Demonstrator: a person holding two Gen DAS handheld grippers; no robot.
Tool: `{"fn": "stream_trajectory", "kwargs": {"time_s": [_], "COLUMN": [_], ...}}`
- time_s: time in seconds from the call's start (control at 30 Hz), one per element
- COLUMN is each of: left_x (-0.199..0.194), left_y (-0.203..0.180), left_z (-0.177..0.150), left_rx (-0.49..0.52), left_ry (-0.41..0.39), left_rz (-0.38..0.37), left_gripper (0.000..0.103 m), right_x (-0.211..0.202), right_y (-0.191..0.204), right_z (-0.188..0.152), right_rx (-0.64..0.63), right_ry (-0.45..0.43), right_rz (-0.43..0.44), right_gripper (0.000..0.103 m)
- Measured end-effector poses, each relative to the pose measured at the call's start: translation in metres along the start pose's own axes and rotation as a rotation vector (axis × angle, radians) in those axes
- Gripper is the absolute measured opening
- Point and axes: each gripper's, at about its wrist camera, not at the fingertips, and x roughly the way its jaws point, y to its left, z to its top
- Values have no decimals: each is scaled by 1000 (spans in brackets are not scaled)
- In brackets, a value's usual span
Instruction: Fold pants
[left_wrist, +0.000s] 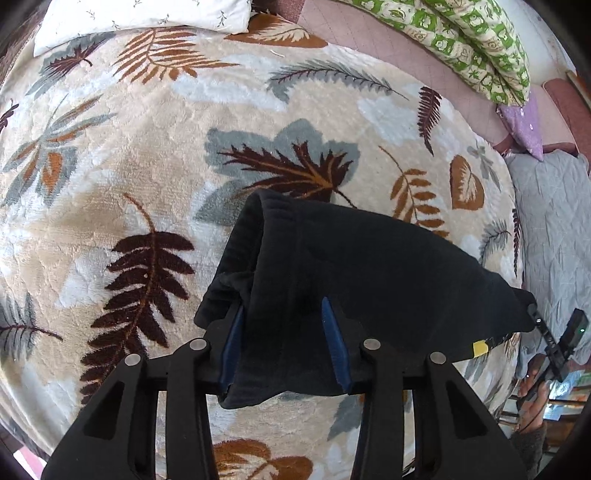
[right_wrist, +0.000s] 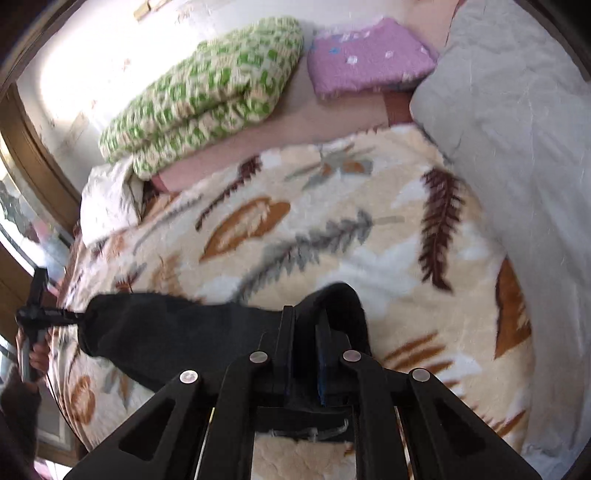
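Observation:
Black pants (left_wrist: 369, 266) hang stretched in the air between my two grippers, above a cream blanket with leaf prints (left_wrist: 129, 155). My left gripper (left_wrist: 284, 314) is shut on one end of the pants, with bunched black cloth between its blue pads. In the left wrist view the right gripper (left_wrist: 533, 317) holds the far end at the right edge. In the right wrist view my right gripper (right_wrist: 306, 321) is shut on a thick fold of the pants (right_wrist: 177, 325), and the left gripper (right_wrist: 70, 314) holds the other end at the far left.
The leaf blanket (right_wrist: 332, 206) covers the bed. A green patterned quilt (right_wrist: 207, 96) and a purple folded blanket (right_wrist: 365, 55) lie along the wall. A grey quilt (right_wrist: 517, 129) lies beside them. A white pillow (left_wrist: 147, 18) sits at the bed's far end.

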Motion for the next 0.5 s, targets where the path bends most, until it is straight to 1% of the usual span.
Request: {"fn": "stream_trajectory", "kwargs": {"time_s": [0.07, 0.13, 0.17, 0.2, 0.27, 0.33, 0.4, 0.43, 0.5], "left_x": [2, 4, 4, 4, 6, 10, 16, 17, 17], "left_y": [1, 2, 3, 4, 7, 12, 13, 12, 7], "left_z": [-1, -1, -1, 0, 3, 6, 7, 6, 3], "left_rx": [5, 7, 4, 1, -16, -40, -46, -35, 7], "left_ry": [9, 19, 16, 16, 27, 45, 71, 79, 87], "left_rz": [5, 2, -2, -15, -43, -75, -94, -101, -111], "left_gripper": [39, 39, 39, 40, 41, 46, 50, 54, 56], "right_x": [12, 19, 21, 22, 19, 16, 16, 17, 21], "right_y": [-6, -16, -23, -29, -35, -39, -39, -38, -35], "right_z": [-17, -31, -37, -41, -43, -42, -41, -40, -39], "right_rx": [-4, 20, 39, 65, 108, 138, 148, 149, 155], "right_ry": [47, 78, 87, 93, 74, 62, 55, 58, 68], "right_rz": [-41, -67, -85, -65, -47, -14, -20, -19, -20], "right_gripper": [9, 14, 14, 14, 16, 25, 33, 34, 34]}}
